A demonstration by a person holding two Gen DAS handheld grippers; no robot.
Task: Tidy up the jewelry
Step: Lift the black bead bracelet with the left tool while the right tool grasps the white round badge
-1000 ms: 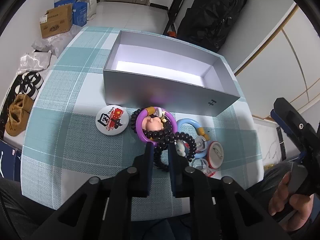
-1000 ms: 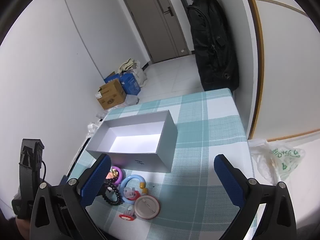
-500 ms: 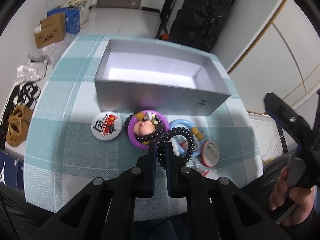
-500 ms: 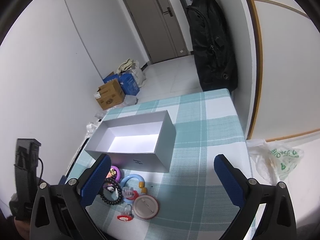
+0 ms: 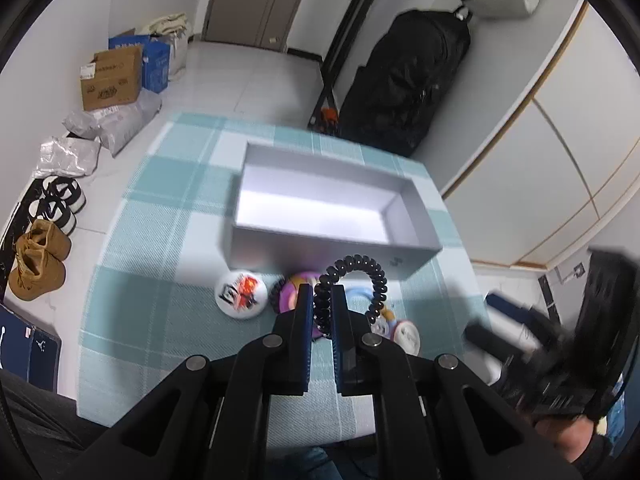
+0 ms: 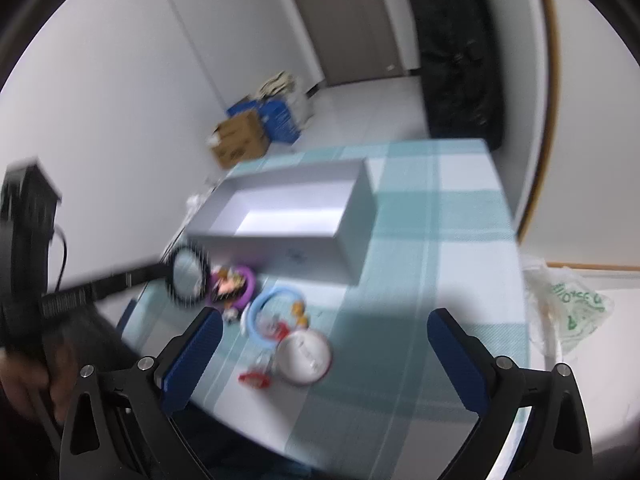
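Black bead bracelet (image 5: pixel 352 280) is now off the table, pinched in the closed left gripper (image 5: pixel 322 312) at frame center just below the grey box (image 5: pixel 336 248); right gripper (image 6: pixel 320 352) wide open, empty, so drop-in comes next.

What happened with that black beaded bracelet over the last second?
The left gripper, already closed around the black bracelet on the table, has lifted it off the pile toward the silver box. The right gripper stayed open but swung. The badges, purple ring and box stayed put.
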